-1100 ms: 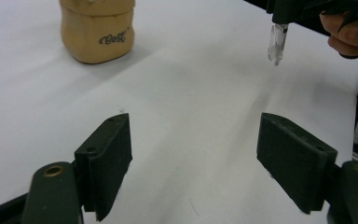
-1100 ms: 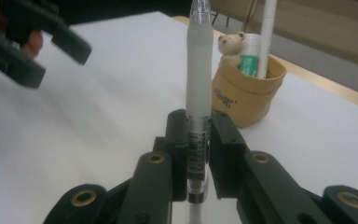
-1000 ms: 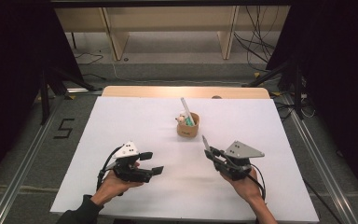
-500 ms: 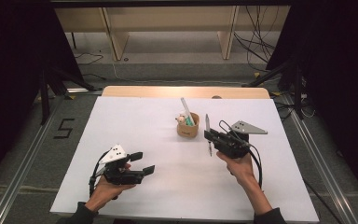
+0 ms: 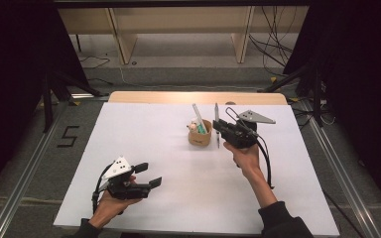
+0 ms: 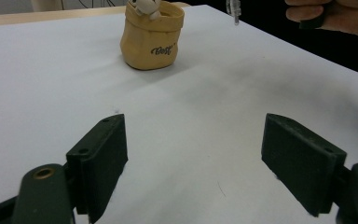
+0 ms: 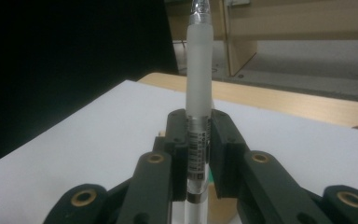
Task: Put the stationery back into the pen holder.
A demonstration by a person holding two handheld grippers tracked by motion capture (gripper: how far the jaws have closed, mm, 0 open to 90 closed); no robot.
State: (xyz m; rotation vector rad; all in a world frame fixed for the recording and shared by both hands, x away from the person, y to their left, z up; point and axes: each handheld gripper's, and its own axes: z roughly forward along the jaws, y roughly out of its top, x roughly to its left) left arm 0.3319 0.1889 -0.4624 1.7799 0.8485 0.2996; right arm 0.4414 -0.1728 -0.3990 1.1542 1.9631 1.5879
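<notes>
Item: 1 pen (image 7: 199, 116), upright, clamped in right gripper (image 5: 220, 130), just right of pouch (image 5: 199, 135) near table's (image 5: 144, 129) far edge. Left gripper (image 5: 148, 174): jaws wide, empty. Advice: centre pen over pouch mouth before releasing.

The high view looks down from above the near edge; both gripper views sit low and close. High and left gripper views share the pouch (image 5: 199, 135) on the surface (image 5: 144, 134).

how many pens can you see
2. One pen is clamped upright in the right gripper, just right of the tan pouch. The other pen stands inside that pouch, beside a small figure. More could be hidden inside it.
</notes>
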